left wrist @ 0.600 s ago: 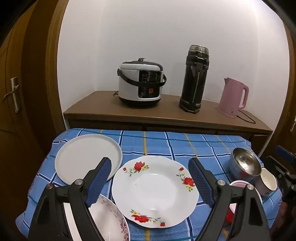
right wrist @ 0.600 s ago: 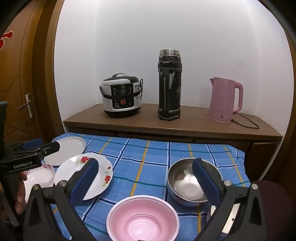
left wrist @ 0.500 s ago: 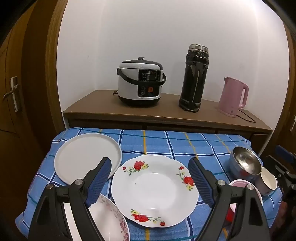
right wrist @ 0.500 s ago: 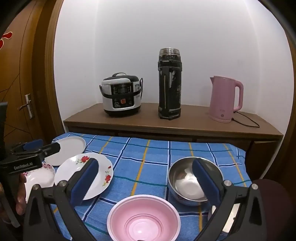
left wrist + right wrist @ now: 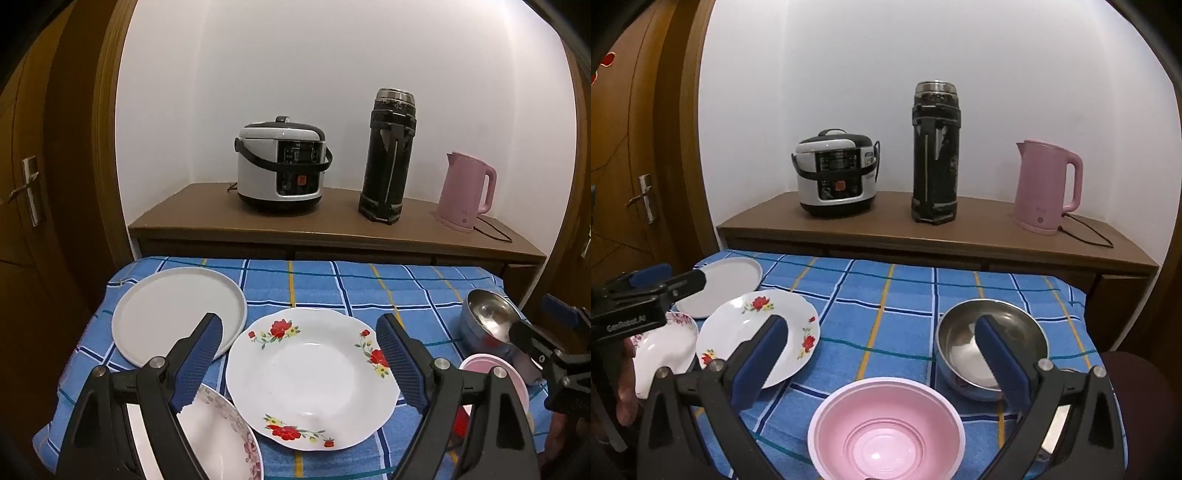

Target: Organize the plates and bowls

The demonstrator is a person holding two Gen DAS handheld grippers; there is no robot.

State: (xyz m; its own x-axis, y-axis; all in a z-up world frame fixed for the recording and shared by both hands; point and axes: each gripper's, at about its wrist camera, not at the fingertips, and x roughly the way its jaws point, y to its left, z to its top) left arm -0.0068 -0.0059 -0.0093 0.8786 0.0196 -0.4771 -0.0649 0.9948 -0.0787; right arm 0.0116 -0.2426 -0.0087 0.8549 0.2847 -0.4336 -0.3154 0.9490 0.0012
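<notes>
The left gripper (image 5: 299,354) gapes wide above the flowered plate (image 5: 310,380); the right gripper (image 5: 882,358) hangs wide above the pink bowl (image 5: 886,428).

Blue checked tablecloth (image 5: 908,295), red-flowered white plate (image 5: 310,376), pink bowl (image 5: 886,432), pink kettle (image 5: 1045,188)

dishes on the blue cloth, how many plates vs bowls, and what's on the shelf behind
Plates: 3 — plain white plate, red-flower plate, pink-flower plate
Bowls: 2 in clear view — steel bowl, pink bowl; another dish partly hidden at the right edge is not counted
Shelf: 3 — rice cooker, flask, pink kettle
Total: 8
</notes>
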